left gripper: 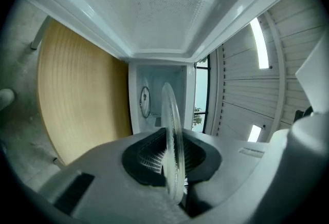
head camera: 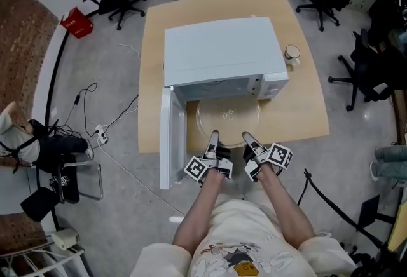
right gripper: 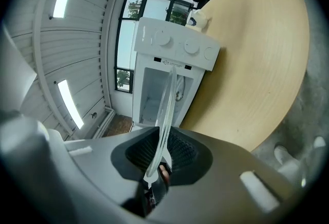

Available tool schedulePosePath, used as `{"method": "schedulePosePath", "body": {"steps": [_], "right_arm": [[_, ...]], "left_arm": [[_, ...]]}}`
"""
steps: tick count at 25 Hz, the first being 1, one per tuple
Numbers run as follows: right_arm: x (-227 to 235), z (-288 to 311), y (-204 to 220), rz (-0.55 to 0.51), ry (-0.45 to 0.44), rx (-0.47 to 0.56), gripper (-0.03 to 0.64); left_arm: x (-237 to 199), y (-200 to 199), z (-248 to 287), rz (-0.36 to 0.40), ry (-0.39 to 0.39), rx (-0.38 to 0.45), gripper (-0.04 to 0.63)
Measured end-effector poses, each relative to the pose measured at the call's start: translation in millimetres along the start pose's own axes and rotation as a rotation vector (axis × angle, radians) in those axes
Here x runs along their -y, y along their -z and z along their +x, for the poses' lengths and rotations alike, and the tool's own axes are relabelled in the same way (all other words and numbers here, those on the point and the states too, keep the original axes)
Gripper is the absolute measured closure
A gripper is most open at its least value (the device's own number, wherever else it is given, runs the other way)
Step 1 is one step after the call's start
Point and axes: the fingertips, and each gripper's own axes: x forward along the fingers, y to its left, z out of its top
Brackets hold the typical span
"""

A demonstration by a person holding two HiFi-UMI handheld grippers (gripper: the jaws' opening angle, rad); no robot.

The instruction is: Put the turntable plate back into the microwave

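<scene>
Pale wooden tabletop bears the open white microwave; left gripper and right gripper clamp the clear glass turntable plate at its six-o'clock rim, not yet inside.

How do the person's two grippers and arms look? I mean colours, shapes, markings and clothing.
The left gripper and the right gripper have light grey bodies, slim fingers and black ribbed pads. The left cube and the right cube bear black-and-white square markers. No cables show. The person wears a cream short-sleeved shirt with a printed picture; the forearms are uncovered.
</scene>
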Motion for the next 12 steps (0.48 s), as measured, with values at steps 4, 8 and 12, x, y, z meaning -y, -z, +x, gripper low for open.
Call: {"method": "schedulePosePath", "body": {"steps": [4,8,12], "right_arm": [[5.8,13.6,-4.8,0.005,0.025,-0.006,0.558],[4.0,27.9,-12.5,0.015,-0.012,-0.022,0.558],[10.5,36.2,-17.1,0.008,-0.002,-0.053,0.558]], "left_arm": [[-4.5,-9.8,10.9,-0.02,-0.011,0.01,0.568],[-9.6,-15.8,22.7,-0.026,-0.018,0.022,0.568],[-19.3,-20.7,25.8,-0.037,-0.042,0.055,0.569]]}}
